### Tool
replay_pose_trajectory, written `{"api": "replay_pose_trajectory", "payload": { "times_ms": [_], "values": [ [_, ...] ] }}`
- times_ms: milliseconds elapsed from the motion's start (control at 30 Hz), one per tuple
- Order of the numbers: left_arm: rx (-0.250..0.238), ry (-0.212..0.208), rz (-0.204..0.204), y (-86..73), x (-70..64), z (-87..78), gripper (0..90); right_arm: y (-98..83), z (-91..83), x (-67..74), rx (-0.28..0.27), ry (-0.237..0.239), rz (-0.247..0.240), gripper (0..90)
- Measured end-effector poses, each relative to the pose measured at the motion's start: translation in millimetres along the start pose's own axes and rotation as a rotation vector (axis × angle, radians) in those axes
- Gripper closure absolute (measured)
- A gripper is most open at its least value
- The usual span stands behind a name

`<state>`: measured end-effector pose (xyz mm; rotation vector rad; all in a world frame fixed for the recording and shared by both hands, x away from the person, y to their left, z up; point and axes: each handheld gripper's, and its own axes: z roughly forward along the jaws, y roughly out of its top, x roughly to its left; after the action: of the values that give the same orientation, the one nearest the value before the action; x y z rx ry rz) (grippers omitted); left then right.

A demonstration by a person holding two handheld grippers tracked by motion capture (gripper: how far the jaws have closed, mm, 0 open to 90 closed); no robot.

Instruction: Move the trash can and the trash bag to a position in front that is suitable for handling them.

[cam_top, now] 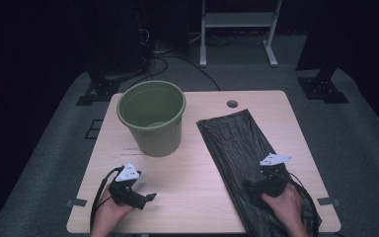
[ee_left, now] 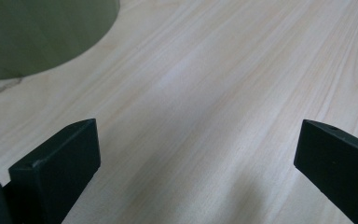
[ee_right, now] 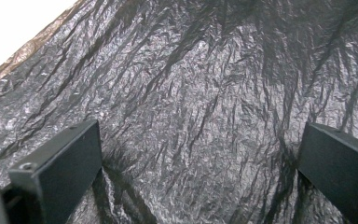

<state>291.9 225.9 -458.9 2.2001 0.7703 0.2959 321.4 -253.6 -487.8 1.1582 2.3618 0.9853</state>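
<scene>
An olive green bin (cam_top: 151, 116) stands upright on the far left part of the wooden table (cam_top: 192, 173). A black plastic bag (cam_top: 237, 143) lies flat along the right side, reaching the near edge. My left gripper (cam_top: 149, 197) rests low near the front left, jaws open and pointing right, over bare wood. In the left gripper view, the left gripper (ee_left: 196, 144) holds nothing, and the bin (ee_left: 37, 32) is at the upper left. My right gripper (cam_top: 252, 185) sits on the near end of the bag. The right gripper (ee_right: 200, 149) stands open over the crinkled bag (ee_right: 205, 84).
A round cable hole (cam_top: 232, 103) is at the table's far edge. Behind the table stand a white frame (cam_top: 237, 29) and black stand feet (cam_top: 96, 89) (cam_top: 321, 86) on grey carpet. Bare wood lies between the bin and the bag.
</scene>
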Motion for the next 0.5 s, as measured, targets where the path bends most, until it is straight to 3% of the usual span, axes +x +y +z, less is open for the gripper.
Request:
{"api": "replay_pose_trajectory", "payload": {
  "times_ms": [500],
  "values": [
    [-0.043,-0.008,-0.002,26.2,3.0,-24.1,0.0,0.5,0.3,-0.9,0.001,0.006,-0.004,0.0]
  ]
}}
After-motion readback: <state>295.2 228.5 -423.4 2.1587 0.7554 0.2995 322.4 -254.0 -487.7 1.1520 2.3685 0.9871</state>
